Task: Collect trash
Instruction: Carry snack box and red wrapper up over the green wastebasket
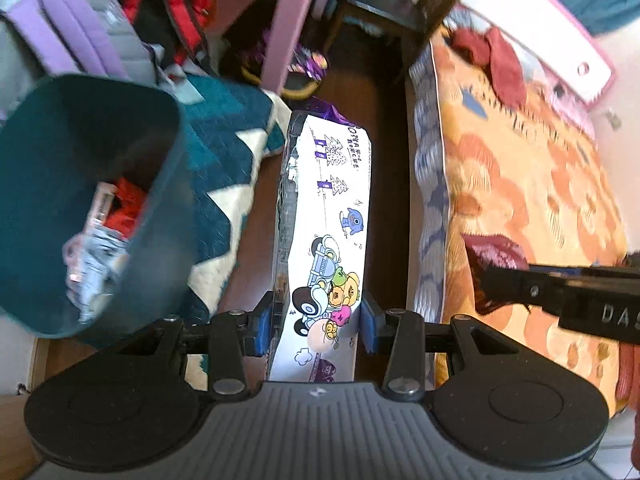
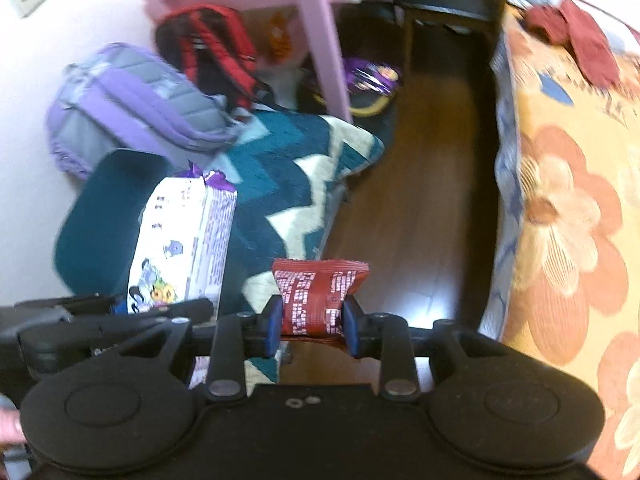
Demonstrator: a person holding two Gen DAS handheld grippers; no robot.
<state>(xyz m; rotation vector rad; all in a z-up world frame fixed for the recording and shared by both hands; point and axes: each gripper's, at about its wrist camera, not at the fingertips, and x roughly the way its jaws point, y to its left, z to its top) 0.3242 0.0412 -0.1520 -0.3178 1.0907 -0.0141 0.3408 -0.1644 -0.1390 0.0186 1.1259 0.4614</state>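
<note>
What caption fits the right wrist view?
Right tool grips a red wrapper above the wooden floor.

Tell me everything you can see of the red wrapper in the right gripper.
The red wrapper is a small, glossy, foil-like packet with white print and crimped, jagged end seams. It looks crumpled and nearly flat. The right gripper has its jaws clamped on the packet's lower sides, holding it above the wooden floor. Nothing else touches it.

Your left gripper [image 1: 316, 320] points steeply down, its 2 blue pads [image 1: 262, 326] pressed on either side of the cartoon-printed white package [image 1: 326, 240] between them. Your right gripper [image 2: 312, 322] tilts down likewise, its pads [image 2: 274, 322] clamping the red snack wrapper [image 2: 318, 294].
</note>
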